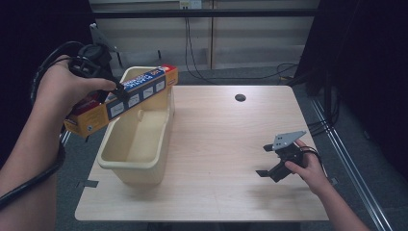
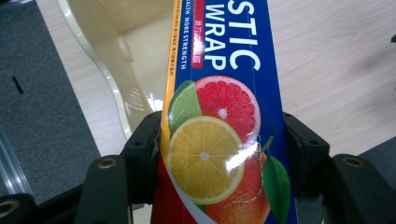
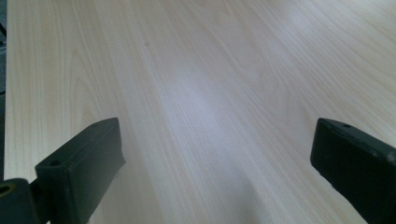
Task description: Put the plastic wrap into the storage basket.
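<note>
A long plastic wrap box (image 1: 126, 96), blue and orange with citrus fruit printed on it (image 2: 219, 140), hangs tilted in the air over the left rim of a cream plastic tub (image 1: 139, 139). My left gripper (image 1: 118, 91) is shut on the box near its middle, one black jaw on each long side in the left gripper view. The box's far end points over the tub's back right corner. My right gripper (image 1: 266, 160) stands open low over the bare wooden table (image 3: 196, 93) at the right, with nothing between its jaws.
The tub (image 2: 121, 56) is empty and stands on the left part of the wooden table (image 1: 226, 144). A small dark round hole (image 1: 240, 97) marks the tabletop at the back. Grey floor and cables lie beyond the table's edges.
</note>
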The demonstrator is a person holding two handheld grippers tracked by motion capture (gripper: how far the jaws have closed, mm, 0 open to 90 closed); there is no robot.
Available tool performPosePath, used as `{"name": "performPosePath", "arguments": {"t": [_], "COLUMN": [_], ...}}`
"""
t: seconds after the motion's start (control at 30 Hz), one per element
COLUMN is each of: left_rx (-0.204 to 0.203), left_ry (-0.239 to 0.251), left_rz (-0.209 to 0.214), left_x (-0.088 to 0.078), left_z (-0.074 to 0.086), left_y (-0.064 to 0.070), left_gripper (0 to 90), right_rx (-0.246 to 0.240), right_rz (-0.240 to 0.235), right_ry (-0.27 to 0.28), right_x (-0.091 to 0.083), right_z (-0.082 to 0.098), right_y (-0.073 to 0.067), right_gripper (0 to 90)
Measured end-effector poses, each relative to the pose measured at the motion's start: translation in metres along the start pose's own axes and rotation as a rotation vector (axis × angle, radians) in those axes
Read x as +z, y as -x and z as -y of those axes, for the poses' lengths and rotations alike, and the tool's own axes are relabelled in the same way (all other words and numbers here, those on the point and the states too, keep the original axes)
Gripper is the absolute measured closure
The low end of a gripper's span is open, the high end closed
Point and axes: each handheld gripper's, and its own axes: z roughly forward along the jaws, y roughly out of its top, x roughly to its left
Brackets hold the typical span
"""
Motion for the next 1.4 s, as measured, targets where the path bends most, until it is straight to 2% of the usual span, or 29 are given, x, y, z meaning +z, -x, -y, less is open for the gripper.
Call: {"name": "performPosePath", "arguments": {"t": [0.1, 0.27, 0.33, 0.37, 0.4, 0.5, 0.6, 0.63, 0.73, 0.77, 0.9, 1.0, 1.03, 1.17, 1.27, 1.4], "left_rx": [-0.004, -0.039, -0.036, -0.052, -0.041, -0.066, -0.073, -0.086, -0.093, -0.113, -0.120, -0.139, -0.162, -0.169, -0.196, -0.199], "left_ry": [-0.005, -0.003, 0.000, 0.001, -0.009, -0.013, -0.017, -0.022, -0.037, -0.032, -0.043, -0.059, -0.058, -0.080, -0.088, -0.109], "left_rz": [-0.007, -0.011, -0.022, -0.021, -0.021, -0.034, -0.046, -0.040, -0.051, -0.047, -0.074, -0.076, -0.076, -0.085, -0.084, -0.094], "left_x": [-0.003, -0.004, -0.002, -0.001, -0.001, 0.002, 0.005, 0.006, 0.012, 0.014, 0.024, 0.030, 0.033, 0.043, 0.049, 0.056], "left_z": [0.002, 0.007, 0.009, 0.010, 0.011, 0.013, 0.015, 0.015, 0.015, 0.015, 0.014, 0.015, 0.015, 0.015, 0.015, 0.013], "left_y": [-0.001, -0.004, -0.005, -0.006, -0.008, -0.010, -0.011, -0.011, -0.012, -0.012, -0.015, -0.017, -0.017, -0.018, -0.018, -0.018], "left_gripper": [40.5, 40.5, 40.5, 40.5, 40.5, 40.5, 40.4, 40.4, 40.4, 40.4, 40.4, 40.4, 40.4, 40.3, 40.3, 40.3], "right_rx": [0.000, -0.002, 0.004, 0.003, 0.001, 0.000, 0.000, -0.002, -0.010, -0.012, -0.015, -0.015, -0.015, -0.017, -0.023, -0.022], "right_rz": [-0.001, -0.001, -0.008, -0.007, -0.009, -0.019, -0.025, -0.019, -0.013, -0.015, -0.011, -0.007, -0.007, 0.000, 0.002, 0.005], "right_ry": [0.000, 0.000, -0.001, -0.001, -0.001, -0.001, 0.001, 0.000, 0.000, -0.002, -0.006, -0.010, -0.008, -0.009, -0.012, -0.016], "right_x": [0.000, 0.001, 0.001, 0.001, 0.002, 0.003, 0.004, 0.004, 0.005, 0.005, 0.005, 0.005, 0.005, 0.005, 0.007, 0.008], "right_z": [0.000, 0.000, -0.001, -0.001, -0.001, -0.001, -0.001, -0.001, -0.001, -0.001, -0.001, -0.001, -0.001, -0.001, 0.000, 0.000], "right_y": [0.000, 0.002, 0.002, 0.002, 0.002, 0.003, 0.002, 0.002, 0.002, 0.002, 0.001, 0.001, 0.001, 0.002, 0.001, 0.001], "right_gripper": [2.4, 2.2, 2.2, 2.2, 2.3, 2.3, 2.3, 2.3, 2.2, 2.2, 2.3, 2.3, 2.3, 2.3, 2.4, 2.4]}}
